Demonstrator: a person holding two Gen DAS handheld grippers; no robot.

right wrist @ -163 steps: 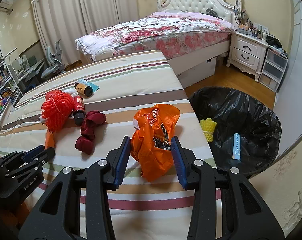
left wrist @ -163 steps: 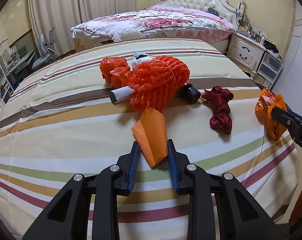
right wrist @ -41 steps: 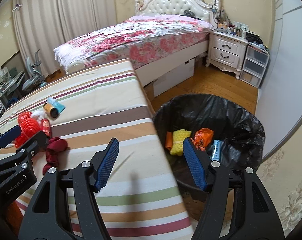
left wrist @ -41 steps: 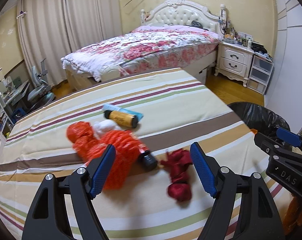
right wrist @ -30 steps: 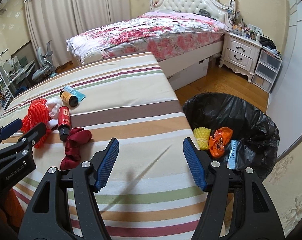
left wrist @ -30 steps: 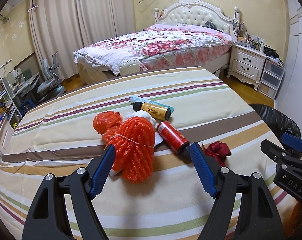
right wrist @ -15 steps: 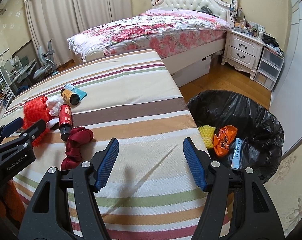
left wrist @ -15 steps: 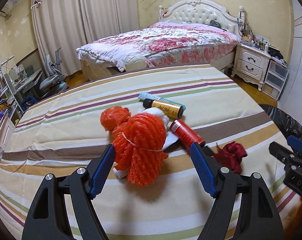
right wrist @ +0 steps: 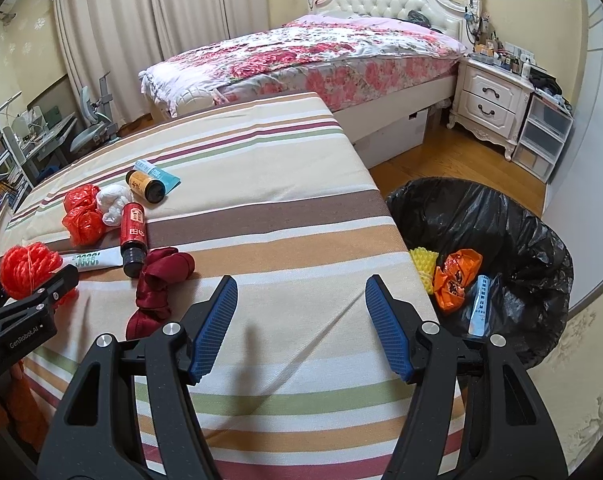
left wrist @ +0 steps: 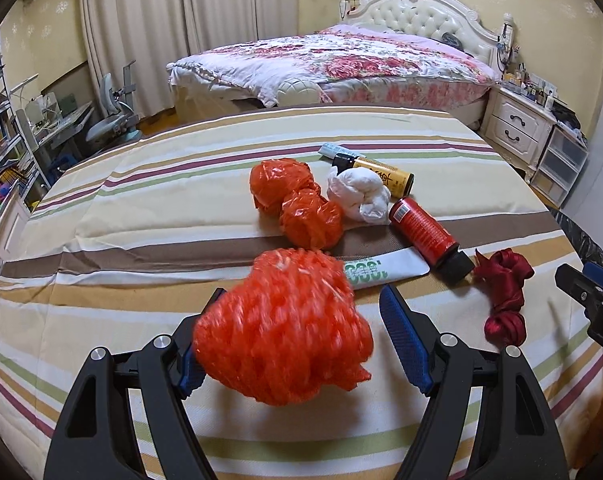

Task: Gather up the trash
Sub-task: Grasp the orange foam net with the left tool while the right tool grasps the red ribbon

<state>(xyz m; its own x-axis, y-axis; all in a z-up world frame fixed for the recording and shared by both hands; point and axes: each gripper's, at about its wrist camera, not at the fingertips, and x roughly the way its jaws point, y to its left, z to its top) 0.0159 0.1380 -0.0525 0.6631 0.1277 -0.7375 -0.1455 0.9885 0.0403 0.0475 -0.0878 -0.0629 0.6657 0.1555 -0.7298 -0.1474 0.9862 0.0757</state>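
Orange mesh bundle [left wrist: 281, 328]: crumpled net, blurred in the left wrist view, lying on the striped bedcover [left wrist: 141, 216] near its front edge, between the fingers of the left hand-held gripper [left wrist: 301, 340]. That gripper's jaws stand spread; the net sits against the left pad, clear of the right pad, and is not pinched.

Behind it, on the same cover:
- White tube [left wrist: 385, 270], flat, green print partly hidden by the net, not legible.
- Two crumpled orange plastic bags [left wrist: 297, 200], touching each other.
- White wad [left wrist: 359, 196], just beside the bags.
- Red bottle [left wrist: 425, 236], on its side, black cap, barcode label; text too small to read.
- Yellow bottle [left wrist: 381, 174], on its side, black lettering not readable, resting on a teal tube [right wrist: 159, 172].
- Dark red ribbon [left wrist: 501, 292], knotted, right of the red bottle.

Right hand-held gripper [right wrist: 301, 320]: jaws spread, holding nothing, over the bare cover near its right edge.

Trash bin [right wrist: 521, 216]: black liner, on the wooden floor beside the bed; holds a yellow foam piece [right wrist: 423, 266], an orange bag [right wrist: 455, 280] and a blue-and-white tube [right wrist: 479, 304].

The left gripper's body reads "GenRobot.AI" in the right wrist view.
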